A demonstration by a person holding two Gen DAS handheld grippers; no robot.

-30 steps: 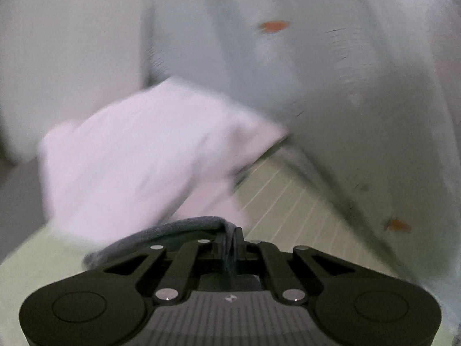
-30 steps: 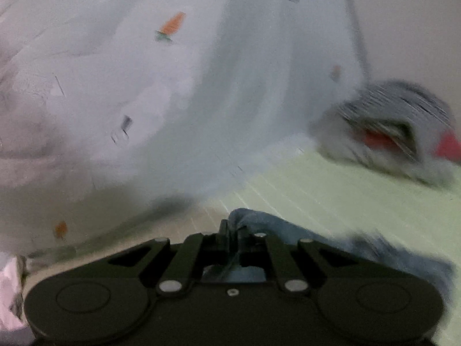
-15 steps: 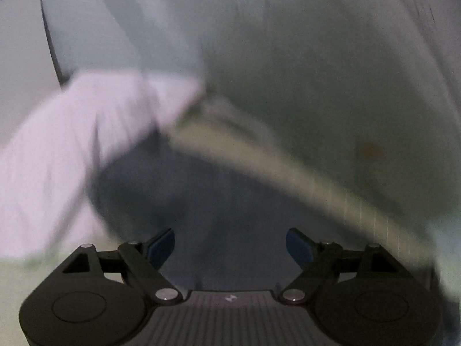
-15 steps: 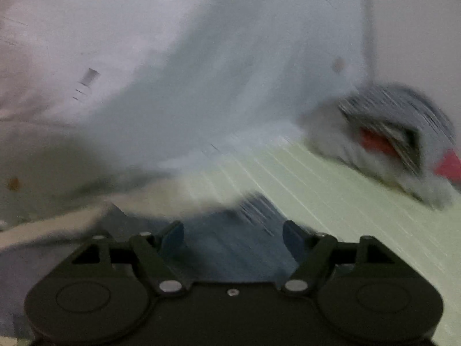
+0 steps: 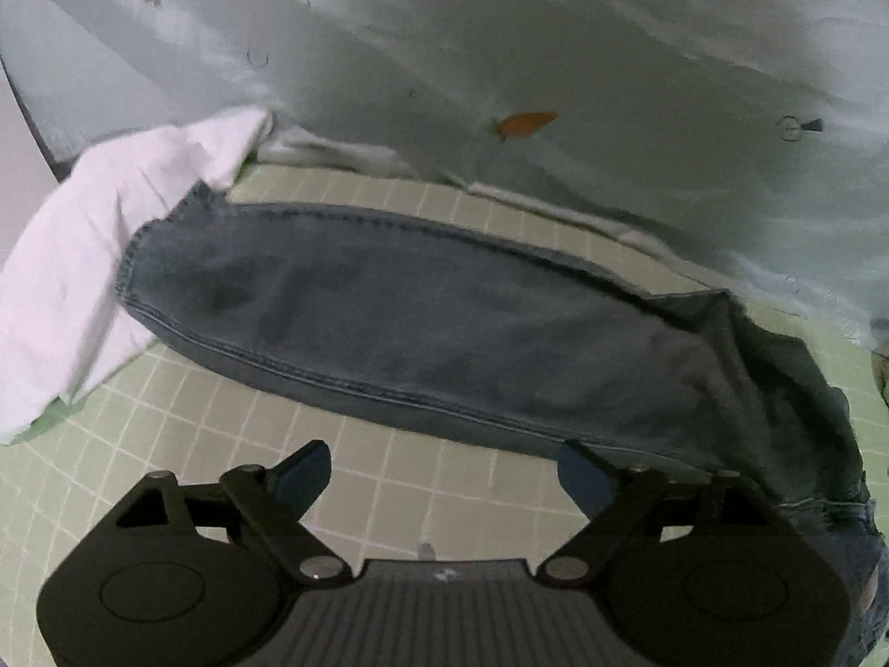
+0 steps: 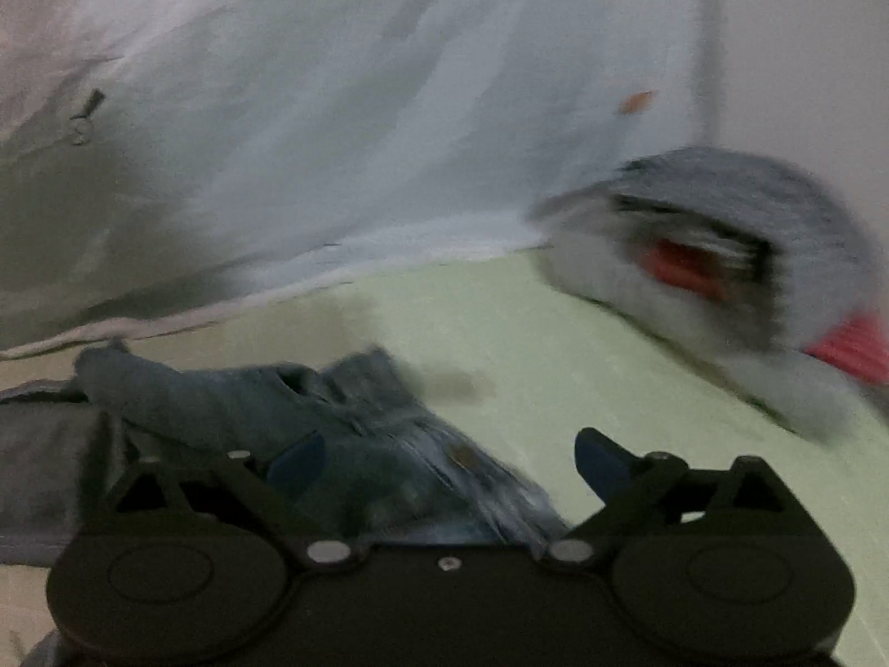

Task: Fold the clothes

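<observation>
Pale green gridded matting covers the work surface under both tools. Nearest the left camera, the left gripper has its jaws opening, wide apart over bare mat, nothing between them; its right blue finger sits at the stitched edge of the jeans, which lie folded in a long band across the mat. In the right wrist view, the right gripper is likewise opening, with the crumpled waist end of the jeans between its fingers but not pinched. Beyond the denim's left end lies a white cloth. Further back, a light sheet printed with small carrots drapes up behind everything. At far right, a blurred grey garment with red patches rests on the mat.
</observation>
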